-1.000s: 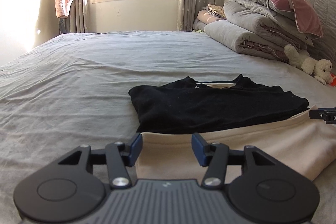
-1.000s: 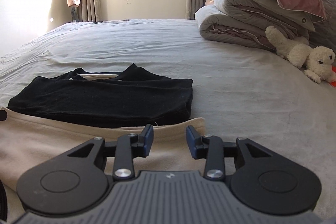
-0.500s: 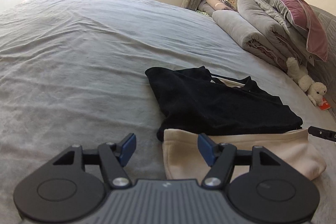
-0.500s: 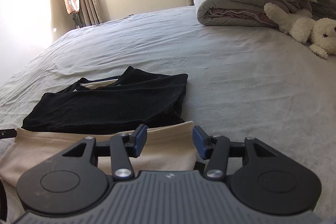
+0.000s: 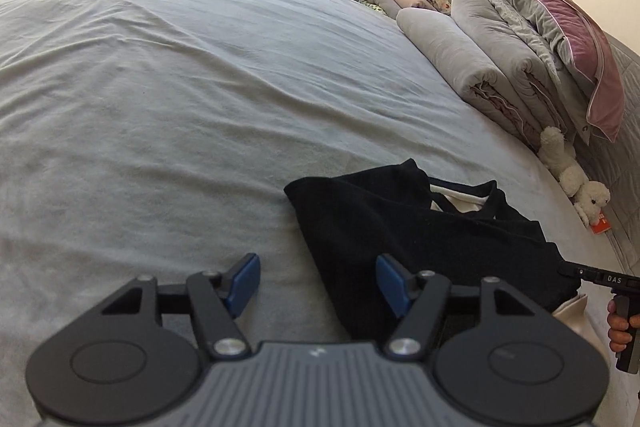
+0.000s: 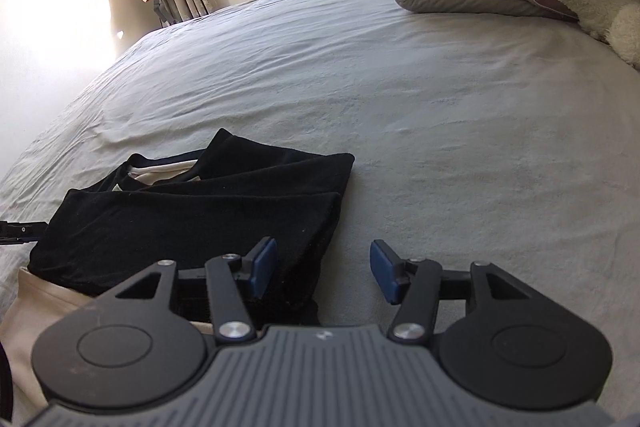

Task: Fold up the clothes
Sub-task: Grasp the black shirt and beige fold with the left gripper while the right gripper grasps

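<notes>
Left gripper: my left gripper point(image 5: 318, 279) has its blue pads point(image 5: 244, 279) spread wide, nothing between them. It sits at 6 o'clock in its own view, above the sheet and the near left corner of the garment.
Right gripper: my right gripper point(image 6: 323, 275) is likewise wide apart and holds nothing. Its left pad overlaps the garment's right edge; whether it touches, I cannot tell.
Black garment: the black garment point(image 5: 420, 239) lies folded flat on the bed sheet point(image 5: 180, 87), at 4 o'clock from my left gripper's pads and at 10 o'clock from my right gripper's.
Beige garment: the beige garment point(image 6: 44, 303) lies partly under the black one, its near edge showing at 8 o'clock in the right view.
Surroundings: rolled quilts point(image 5: 480, 55) and a pink pillow point(image 5: 576, 35) are stacked at 2 o'clock in the left view, with a white plush toy point(image 5: 576, 179) against them, well apart from the clothes.
</notes>
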`<state>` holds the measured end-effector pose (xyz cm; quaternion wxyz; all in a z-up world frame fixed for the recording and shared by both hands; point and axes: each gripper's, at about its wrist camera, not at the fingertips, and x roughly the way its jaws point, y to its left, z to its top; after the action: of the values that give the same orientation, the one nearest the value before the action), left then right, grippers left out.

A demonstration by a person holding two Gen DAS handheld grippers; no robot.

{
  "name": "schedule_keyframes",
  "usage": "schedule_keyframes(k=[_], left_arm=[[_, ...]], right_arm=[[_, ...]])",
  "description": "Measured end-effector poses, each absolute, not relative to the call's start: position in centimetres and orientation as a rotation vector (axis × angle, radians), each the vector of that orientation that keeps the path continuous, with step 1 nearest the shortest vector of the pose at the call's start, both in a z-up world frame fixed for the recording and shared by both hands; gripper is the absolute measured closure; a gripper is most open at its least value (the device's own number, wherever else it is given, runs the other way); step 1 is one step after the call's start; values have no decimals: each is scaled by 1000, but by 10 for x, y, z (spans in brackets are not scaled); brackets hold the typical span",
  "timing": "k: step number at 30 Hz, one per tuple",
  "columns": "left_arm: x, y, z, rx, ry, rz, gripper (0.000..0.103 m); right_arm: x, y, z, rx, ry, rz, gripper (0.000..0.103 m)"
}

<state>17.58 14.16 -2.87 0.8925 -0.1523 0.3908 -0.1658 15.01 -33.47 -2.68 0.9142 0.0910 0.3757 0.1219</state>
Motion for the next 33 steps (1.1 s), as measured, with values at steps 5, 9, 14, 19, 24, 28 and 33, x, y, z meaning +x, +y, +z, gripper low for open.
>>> schedule_keyframes(k=[5,9,14,19,24,28,33], left_arm=[[190,142,-37,-331,775,-364,43],[200,143,-40,-343,757,-380,52],[212,143,-42,-372,763,-381,66],[219,145,-47,-471,786,-355,92],[211,133,-37,-410,754,-320,95],[198,131,-24,-358,692,-303,96],[176,127,-1,-293,608,-306,97]], right_arm=[[167,-333,-34,157,765,266,47],[181,-329,-35,116,754,278,47],[198,-324,-36,105,743,280,50],[213,-317,-35,109,743,261,84],[209,-314,-24,94,730,243,94],[197,-319,-7,110,681,238,95],[176,-317,16,85,623,246,96]])
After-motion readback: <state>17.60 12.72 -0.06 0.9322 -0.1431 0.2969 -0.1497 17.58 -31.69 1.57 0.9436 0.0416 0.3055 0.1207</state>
